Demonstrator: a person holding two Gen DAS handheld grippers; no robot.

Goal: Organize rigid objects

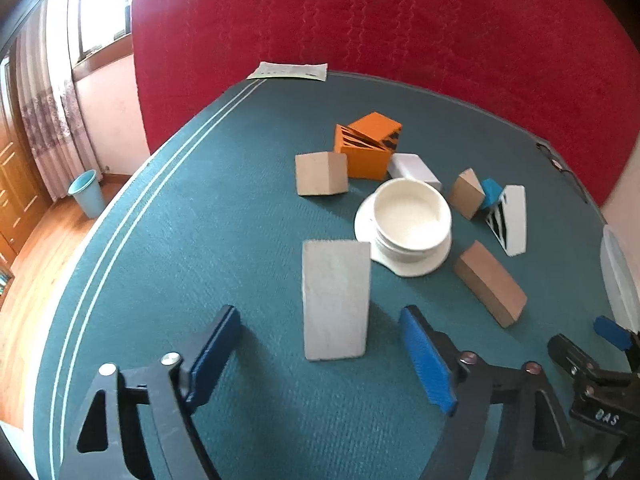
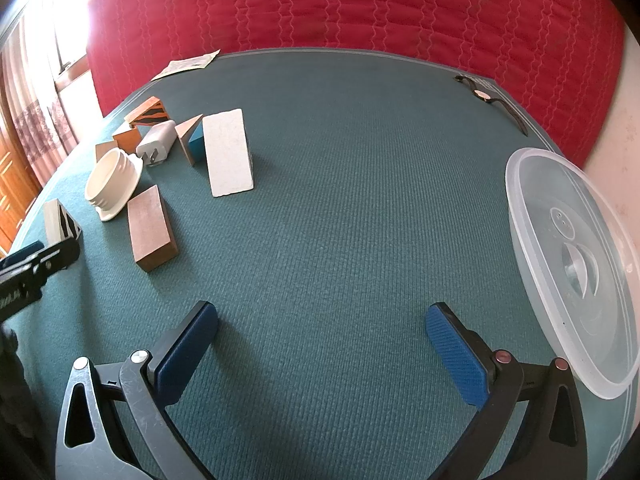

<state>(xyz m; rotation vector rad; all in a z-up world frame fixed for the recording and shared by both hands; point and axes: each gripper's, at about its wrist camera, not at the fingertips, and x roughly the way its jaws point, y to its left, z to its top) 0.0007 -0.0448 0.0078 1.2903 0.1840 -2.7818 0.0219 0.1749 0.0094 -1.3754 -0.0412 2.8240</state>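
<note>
Now the left gripper [image 1: 320, 354] hangs spread around the pale upright block [image 1: 335, 300] on the green worktop [image 1: 180, 240], pads clear. Best to centre it, then squeeze evenly so it won't topple. Right gripper [image 2: 322, 350] gapes over bare cloth. Clear tub [image 2: 576, 264] and white bowl [image 1: 412, 220] look empty.

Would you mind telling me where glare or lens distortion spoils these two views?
Left wrist view: the window is blown out white, and the table edge bows. Right wrist view: glare washes out the top left corner, and the plastic lid stretches at the frame's edge.
</note>
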